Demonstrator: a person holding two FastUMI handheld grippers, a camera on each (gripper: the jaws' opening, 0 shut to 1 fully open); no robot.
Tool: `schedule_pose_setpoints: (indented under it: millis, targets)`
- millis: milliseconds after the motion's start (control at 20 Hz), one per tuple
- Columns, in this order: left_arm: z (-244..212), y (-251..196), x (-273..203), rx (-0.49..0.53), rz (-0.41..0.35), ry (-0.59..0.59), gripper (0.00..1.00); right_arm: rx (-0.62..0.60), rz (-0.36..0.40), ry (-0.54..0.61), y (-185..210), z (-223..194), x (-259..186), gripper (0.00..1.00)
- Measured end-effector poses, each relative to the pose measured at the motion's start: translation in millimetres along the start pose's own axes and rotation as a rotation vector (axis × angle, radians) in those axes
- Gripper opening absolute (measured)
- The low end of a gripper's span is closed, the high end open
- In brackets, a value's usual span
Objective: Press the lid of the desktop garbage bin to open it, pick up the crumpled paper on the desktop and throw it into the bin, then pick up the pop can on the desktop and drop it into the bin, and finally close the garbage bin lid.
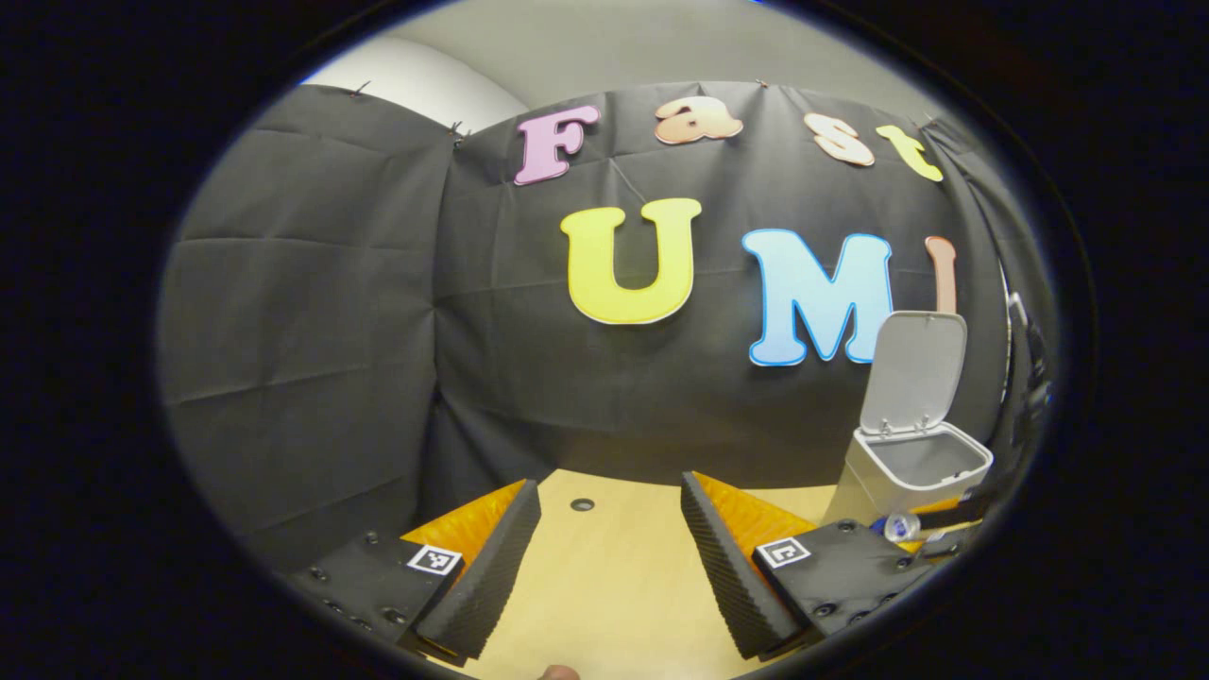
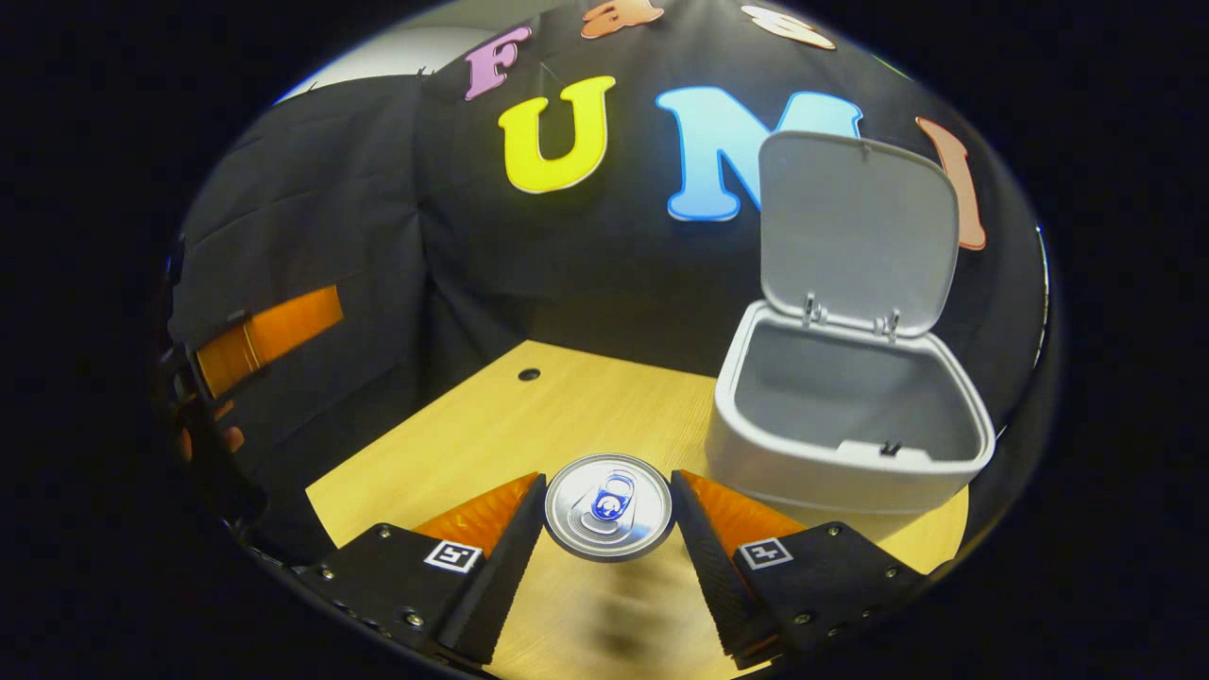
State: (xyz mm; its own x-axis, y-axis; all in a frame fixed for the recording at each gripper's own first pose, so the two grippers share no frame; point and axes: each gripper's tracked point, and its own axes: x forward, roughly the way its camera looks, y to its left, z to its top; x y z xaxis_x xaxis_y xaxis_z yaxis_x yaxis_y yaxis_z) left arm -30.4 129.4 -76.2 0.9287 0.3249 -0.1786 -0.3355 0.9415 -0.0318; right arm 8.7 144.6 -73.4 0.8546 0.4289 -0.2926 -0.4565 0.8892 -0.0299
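Note:
A silver pop can point(image 2: 609, 508), seen top-on, sits upright between the fingers of my right gripper point(image 2: 609, 477), which is shut on its sides just left of the bin. The white desktop bin point(image 2: 756, 453) stands with its lid point(image 2: 855, 236) swung up against the booth wall, and what I see of its inside is bare grey wall. My left gripper point(image 1: 609, 486) hangs open over the wooden desktop point(image 1: 604, 595) with nothing between its fingers. From there the bin point(image 1: 874, 491) stands at the right with its lid point(image 1: 914, 364) raised, and the can point(image 1: 897, 526) shows beside its base.
A small round hole point(image 2: 529, 374) marks the desktop near the back wall. The left gripper's orange body point(image 2: 269, 335) and the hand point(image 2: 203, 439) holding it show at the far left of the right gripper view. Black cloth walls close the back and left.

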Motion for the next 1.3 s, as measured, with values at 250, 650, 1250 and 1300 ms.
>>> schedule_pose_setpoints:
  millis: [250, 650, 1250, 1300]
  targets:
    - [-4, -6, 4, -0.027, -0.009, 0.011, 1.00, 0.030, -0.025, -0.172, -27, 84, -15, 0.83]
    - [-7, 1, 11, -0.060, 0.001, 0.021, 0.95, 0.089, -0.144, -0.235, -94, 113, -23, 0.83]
    - [-12, 2, 18, -0.052, 0.009, 0.039, 1.00, 0.212, -0.243, 0.095, -175, 30, 29, 0.83]
    - [-12, 3, 17, -0.048, 0.013, 0.039, 1.00, 0.219, -0.244, 0.115, -178, 26, 35, 0.83]
